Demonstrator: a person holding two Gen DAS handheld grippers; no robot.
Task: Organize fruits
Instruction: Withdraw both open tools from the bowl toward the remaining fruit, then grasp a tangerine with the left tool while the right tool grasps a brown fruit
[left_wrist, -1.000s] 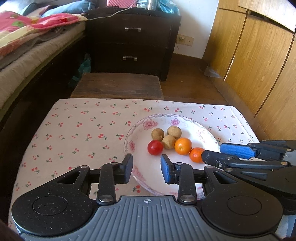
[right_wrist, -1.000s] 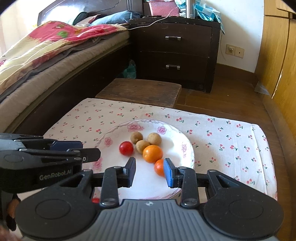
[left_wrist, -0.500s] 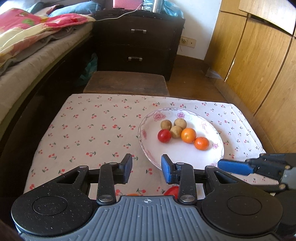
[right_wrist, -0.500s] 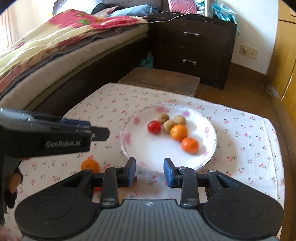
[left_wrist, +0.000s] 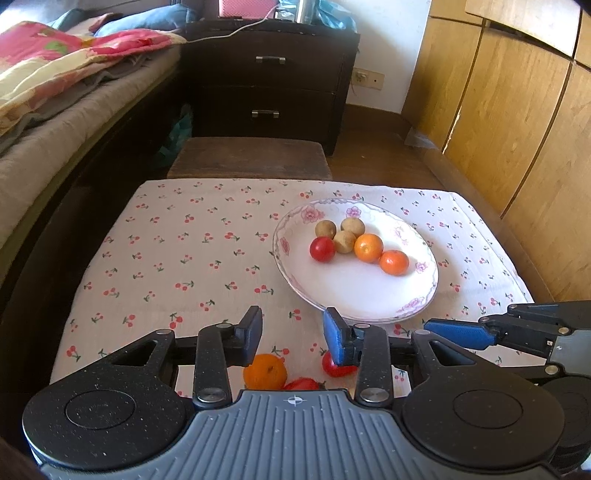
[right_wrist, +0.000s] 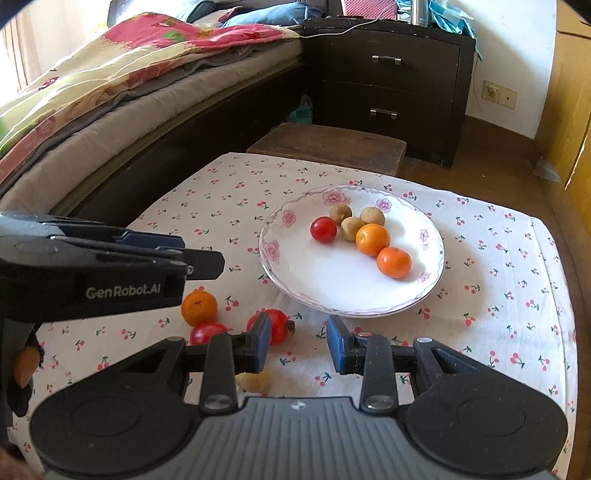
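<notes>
plate (right_wrist: 280, 258): sits toward the far right of the counter (right_wrist: 221, 192), holding two oranges, one tomato, three brown fruits
loose fruit: orange (right_wrist: 198, 307) and two tomatoes (right_wrist: 275, 325) on the cloth near the front edge, just left of the plate
left claw (left_wrist: 291, 334): jaws have just been opening, nothing pinched, hovering over the loose fruit
right claw (right_wrist: 298, 343): spread a bit, empty, beside the tomatoes

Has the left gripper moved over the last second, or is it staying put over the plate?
Yes. The left gripper has pulled back from the plate, which now lies well beyond its jaws; they have just been opening, with nothing gripped.
</notes>
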